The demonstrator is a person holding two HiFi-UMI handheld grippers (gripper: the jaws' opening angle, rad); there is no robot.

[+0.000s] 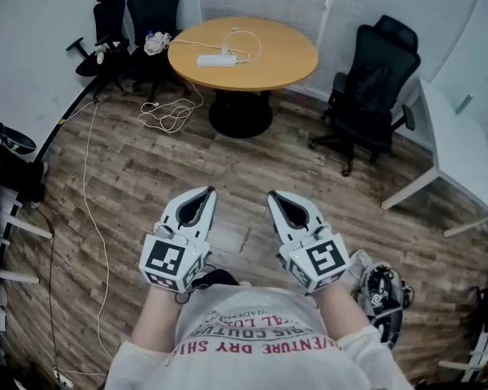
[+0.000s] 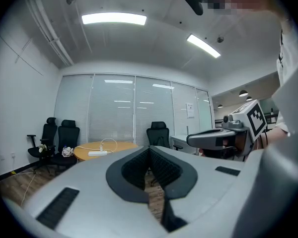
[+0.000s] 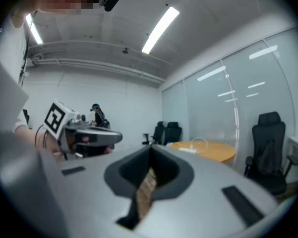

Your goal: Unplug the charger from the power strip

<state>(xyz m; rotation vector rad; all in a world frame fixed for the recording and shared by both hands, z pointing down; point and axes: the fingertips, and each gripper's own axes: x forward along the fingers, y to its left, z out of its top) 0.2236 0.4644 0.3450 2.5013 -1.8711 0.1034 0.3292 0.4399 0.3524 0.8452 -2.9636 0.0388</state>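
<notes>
A white power strip point(image 1: 216, 60) lies on the round wooden table point(image 1: 276, 59) at the far side of the room. A small white charger point(image 1: 225, 51) stands in it, and its thin cable point(image 1: 248, 43) loops over the tabletop. Both grippers are held level close to the person's body, far from the table. My left gripper point(image 1: 205, 192) is shut with nothing in it, and so is my right gripper point(image 1: 274, 195). The left gripper view shows its closed jaws point(image 2: 149, 148) with the strip point(image 2: 98, 153) small in the distance. In the right gripper view the table point(image 3: 211, 150) sits beyond the shut tips point(image 3: 151, 158).
Two black office chairs point(image 1: 142, 15) stand left of the table and one point(image 1: 374, 80) to its right. A white desk point(image 1: 459, 149) lines the right wall. White cable point(image 1: 171, 116) lies coiled on the wooden floor beside the table's base. A dark bag point(image 1: 382, 291) sits by my right side.
</notes>
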